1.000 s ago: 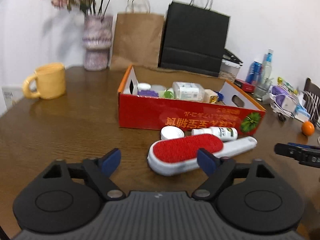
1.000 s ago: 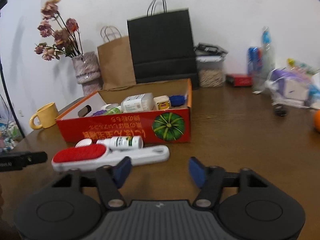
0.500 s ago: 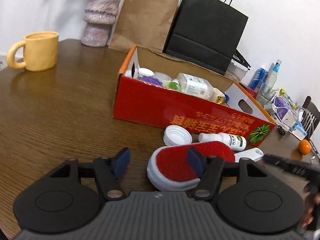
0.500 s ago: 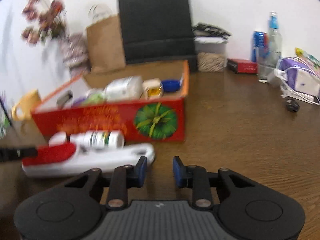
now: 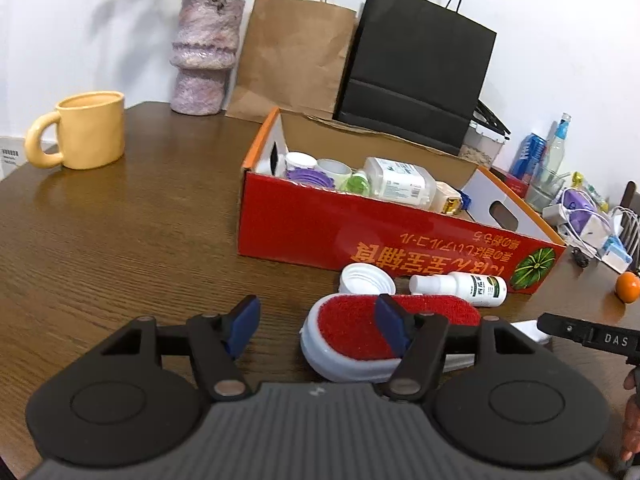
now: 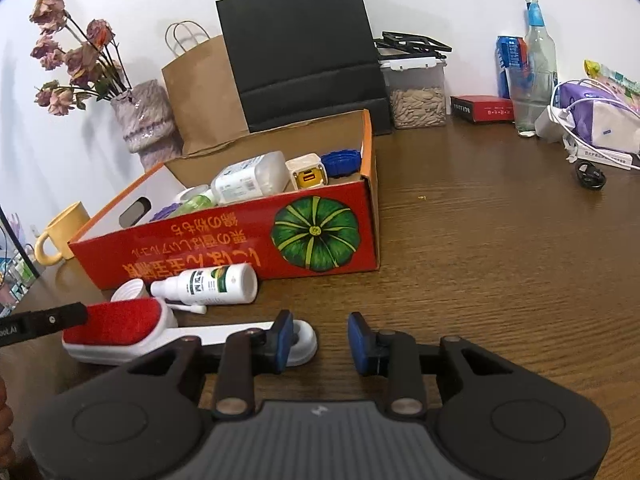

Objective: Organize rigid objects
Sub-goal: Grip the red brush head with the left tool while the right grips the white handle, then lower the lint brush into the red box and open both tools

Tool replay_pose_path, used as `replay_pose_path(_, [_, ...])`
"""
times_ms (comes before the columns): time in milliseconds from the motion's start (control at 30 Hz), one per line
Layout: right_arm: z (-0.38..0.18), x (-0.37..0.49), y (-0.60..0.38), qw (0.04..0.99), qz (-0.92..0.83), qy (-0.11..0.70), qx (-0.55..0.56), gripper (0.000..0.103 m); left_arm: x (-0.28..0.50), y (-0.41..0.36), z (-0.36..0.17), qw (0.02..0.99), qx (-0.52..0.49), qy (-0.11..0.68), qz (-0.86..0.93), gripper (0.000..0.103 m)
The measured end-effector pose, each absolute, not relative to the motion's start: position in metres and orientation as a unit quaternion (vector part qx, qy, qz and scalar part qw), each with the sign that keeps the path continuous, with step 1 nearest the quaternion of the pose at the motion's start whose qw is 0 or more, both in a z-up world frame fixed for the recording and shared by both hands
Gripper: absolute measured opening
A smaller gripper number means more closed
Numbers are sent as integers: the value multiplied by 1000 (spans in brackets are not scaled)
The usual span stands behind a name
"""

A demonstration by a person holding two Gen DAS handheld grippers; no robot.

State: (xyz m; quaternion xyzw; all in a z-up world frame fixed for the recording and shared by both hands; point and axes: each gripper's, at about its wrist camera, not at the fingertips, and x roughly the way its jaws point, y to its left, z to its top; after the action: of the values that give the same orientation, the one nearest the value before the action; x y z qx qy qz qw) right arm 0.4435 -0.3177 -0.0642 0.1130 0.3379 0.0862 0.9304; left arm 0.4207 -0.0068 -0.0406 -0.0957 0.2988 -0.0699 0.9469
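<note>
A white lint brush with a red pad lies on the wooden table in front of a red cardboard box; it also shows in the right wrist view. A small white spray bottle and a white cap lie between brush and box. My left gripper is open, its right finger over the brush head. My right gripper is open, its left finger by the brush handle's end. The box holds several small containers.
A yellow mug stands at the left. A vase, a brown bag and a black bag stand behind the box. An orange, bottles, a seed container and cables crowd the right side.
Both grippers have moved closer to the brush. The right gripper narrowed half a second ago and has opened wider again. The left gripper has shifted left over the brush head.
</note>
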Motion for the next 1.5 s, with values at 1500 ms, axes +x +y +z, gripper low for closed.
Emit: replay_pose_path(1500, [30,285,-312,977,77,125,155,13,290,-7,44,981,-129,52,-137,52])
